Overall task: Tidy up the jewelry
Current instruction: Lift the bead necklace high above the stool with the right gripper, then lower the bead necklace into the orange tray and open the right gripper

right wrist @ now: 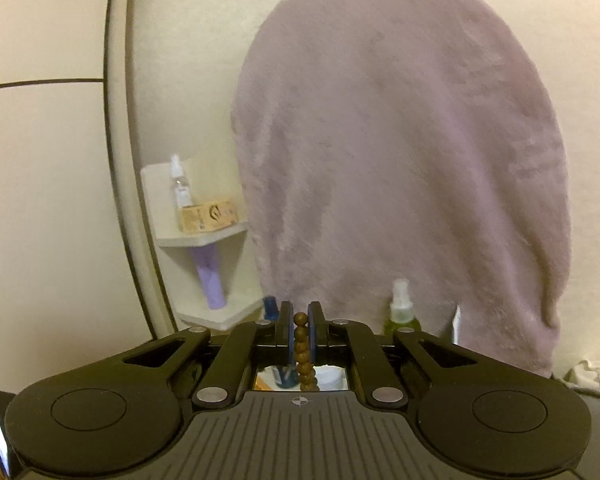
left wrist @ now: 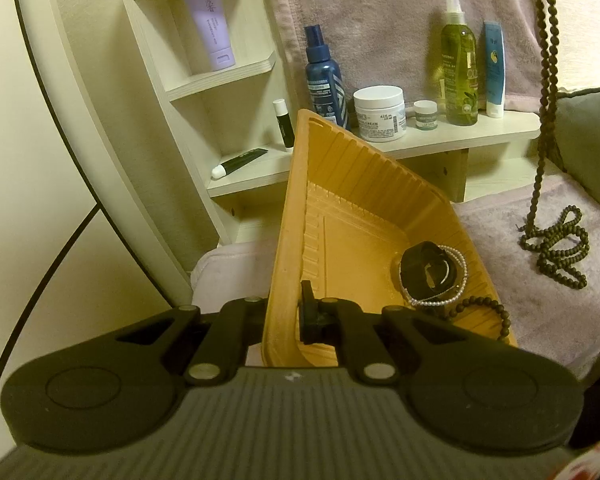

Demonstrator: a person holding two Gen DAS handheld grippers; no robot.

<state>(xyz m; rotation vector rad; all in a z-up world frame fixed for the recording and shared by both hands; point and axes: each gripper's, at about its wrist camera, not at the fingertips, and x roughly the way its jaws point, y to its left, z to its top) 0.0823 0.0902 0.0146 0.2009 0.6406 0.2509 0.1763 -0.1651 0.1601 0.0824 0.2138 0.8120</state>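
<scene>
Two tongs: both loaded.
Right tongs (right wrist: 301,330): narrow, pinching a strand of brown wooden beads (right wrist: 302,344); the strand runs between the pads toward the camera.
Left tongs (left wrist: 286,316): clamped on the near wall of the orange tray (left wrist: 352,184), which sits tilted in the grip.
Tray contents: black watch (left wrist: 426,266), pearl bracelet (left wrist: 440,300) and a short dark bead bracelet (left wrist: 488,312), gathered in the low right corner.
Bead strand, far end: hangs down the right edge of the left view; its tail (left wrist: 556,248) is coiled on the lilac blanket (left wrist: 520,300), well apart from the tray.
Step in hand: judged as lifting the long bead strand for transfer to the tray.
Next move calls for: carrying the strand over the tray opening, lowering the slack in first, then releasing; tray kept level enough that nothing slides out.
Surface: soft pile blanket, uneven.
Room: white corner shelf (left wrist: 460,136) with cosmetic bottles and jars; cream wall; a lilac cloth hung behind.
</scene>
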